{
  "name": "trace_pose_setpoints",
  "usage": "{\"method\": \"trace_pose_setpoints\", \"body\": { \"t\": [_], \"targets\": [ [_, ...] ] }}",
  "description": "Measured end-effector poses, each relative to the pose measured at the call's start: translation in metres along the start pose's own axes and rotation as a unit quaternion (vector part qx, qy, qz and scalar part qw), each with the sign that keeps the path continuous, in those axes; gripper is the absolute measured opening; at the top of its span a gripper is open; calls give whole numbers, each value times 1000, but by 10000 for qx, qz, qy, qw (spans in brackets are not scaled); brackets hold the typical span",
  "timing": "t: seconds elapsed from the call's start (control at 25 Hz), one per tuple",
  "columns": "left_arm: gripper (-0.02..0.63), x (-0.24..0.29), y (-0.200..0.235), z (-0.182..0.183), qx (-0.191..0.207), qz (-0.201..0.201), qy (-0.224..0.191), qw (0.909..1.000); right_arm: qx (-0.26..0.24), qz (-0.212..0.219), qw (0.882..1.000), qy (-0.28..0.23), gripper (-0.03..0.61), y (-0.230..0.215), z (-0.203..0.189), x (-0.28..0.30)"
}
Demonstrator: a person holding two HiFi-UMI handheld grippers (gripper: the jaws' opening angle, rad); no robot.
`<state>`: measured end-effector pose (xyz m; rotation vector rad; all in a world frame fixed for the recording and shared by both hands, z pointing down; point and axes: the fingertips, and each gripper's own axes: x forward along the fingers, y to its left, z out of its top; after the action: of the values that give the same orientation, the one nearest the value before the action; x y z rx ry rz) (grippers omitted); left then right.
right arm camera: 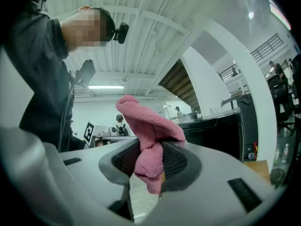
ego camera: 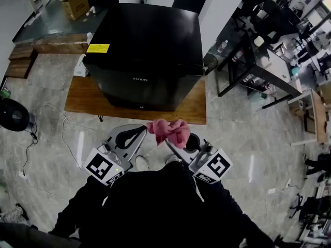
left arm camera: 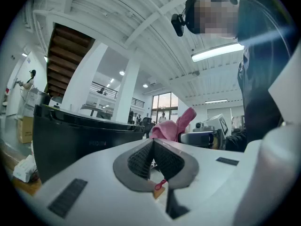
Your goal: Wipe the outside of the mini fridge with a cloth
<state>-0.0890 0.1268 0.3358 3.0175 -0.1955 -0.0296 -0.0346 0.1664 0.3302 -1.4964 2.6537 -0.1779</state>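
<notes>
The black mini fridge (ego camera: 145, 50) stands on a low wooden board, straight ahead of me in the head view. It also shows at the left of the left gripper view as the fridge (left arm camera: 70, 135), and at the right of the right gripper view as the fridge (right arm camera: 221, 131). My right gripper (ego camera: 171, 142) is shut on a bunched pink cloth (ego camera: 170, 130), held in the air in front of the fridge. The cloth (right arm camera: 148, 126) bulges above and below the right gripper (right arm camera: 150, 147). My left gripper (ego camera: 144, 130) is beside the cloth. The left gripper (left arm camera: 153, 142) is shut with nothing between its pads, and the cloth (left arm camera: 175, 126) lies just beyond its tips.
The wooden board (ego camera: 83, 99) juts out past the fridge on both sides. A yellow label (ego camera: 98, 48) sits on the fridge top. A cardboard box (ego camera: 76, 3) and wooden pallets (ego camera: 51, 43) lie behind left. Black tables (ego camera: 248, 61) stand at right. A white cable (ego camera: 62, 133) trails over the floor.
</notes>
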Motion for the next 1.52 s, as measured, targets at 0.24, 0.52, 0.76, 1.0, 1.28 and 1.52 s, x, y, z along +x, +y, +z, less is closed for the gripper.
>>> {"method": "trace_pose_setpoints", "body": {
  "t": [0.24,0.52,0.76,1.0,1.28,1.52],
  "targets": [
    [6,9,-1,4,54,52,61,10000,27,-74,10000,31,130,-10,4,-6],
    [6,34,-5,20,99,329,-45,9994,72,186,9998,-75,130,-34,26,-24],
    [6,67,-19,38,110,565,8,9983,-88,485,9986,-196,132,-59,58,-43],
    [6,82,-22,53,274,926,127,9952,-180,847,9961,-168,135,-66,70,-45],
    [6,74,0,63,340,1355,133,9901,-281,828,9961,-131,137,-74,77,-29],
    [6,35,58,62,329,1626,81,9861,-448,665,9968,-71,140,-59,66,37]
  ]
}}
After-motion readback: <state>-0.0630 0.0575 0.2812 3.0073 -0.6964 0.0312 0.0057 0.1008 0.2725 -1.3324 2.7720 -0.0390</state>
